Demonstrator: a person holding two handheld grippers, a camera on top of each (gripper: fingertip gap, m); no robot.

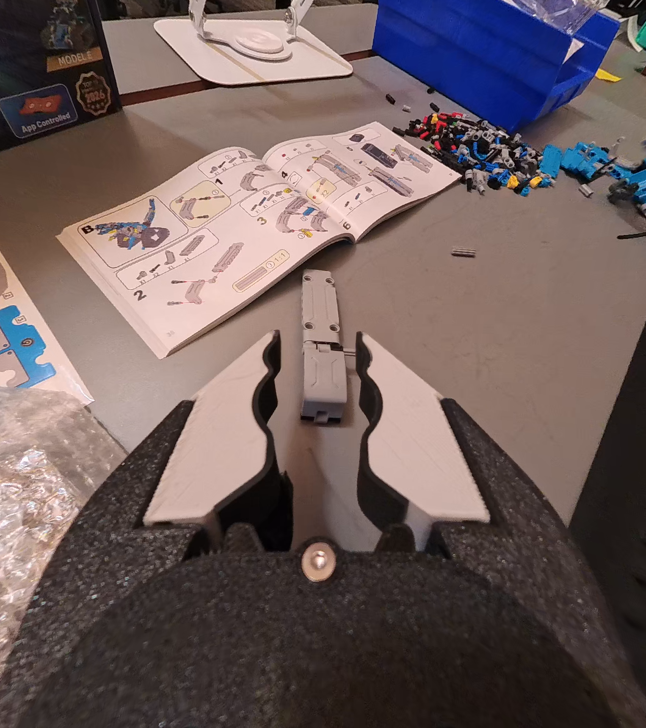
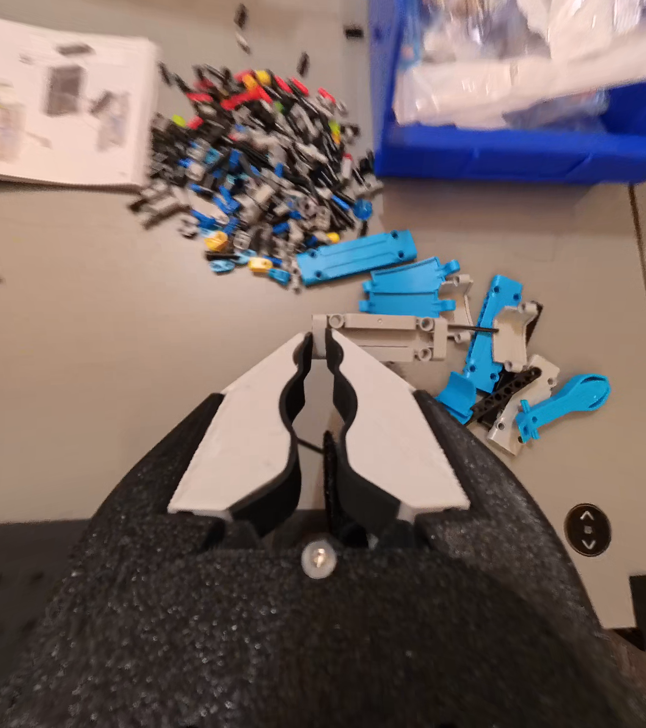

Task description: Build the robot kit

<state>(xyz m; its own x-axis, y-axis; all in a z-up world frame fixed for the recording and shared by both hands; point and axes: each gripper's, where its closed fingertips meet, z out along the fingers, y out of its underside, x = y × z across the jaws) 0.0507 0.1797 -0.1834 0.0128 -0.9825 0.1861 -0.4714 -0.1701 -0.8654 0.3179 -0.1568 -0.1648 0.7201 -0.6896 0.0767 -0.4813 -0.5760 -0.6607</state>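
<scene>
Your left gripper (image 1: pixel 318 346): fingers apart, grey assembly (image 1: pixel 320 346) lying on table (image 1: pixel 510 354) between them, near end inside gap, far end past tips. Its side pin points at your right-hand finger; contact unclear. Manual (image 1: pixel 250 232) open just beyond, sticker sheet (image 1: pixel 6 327) and plastic bag (image 1: pixel 10 492) to left.

Your right gripper (image 2: pixel 318 340): tips pinched on left end of grey beam (image 2: pixel 380 335), rest of beam extending right. Blue panels (image 2: pixel 404 275) beside it, parts pile (image 2: pixel 258 165) and blue bin (image 2: pixel 510 157) beyond.
</scene>
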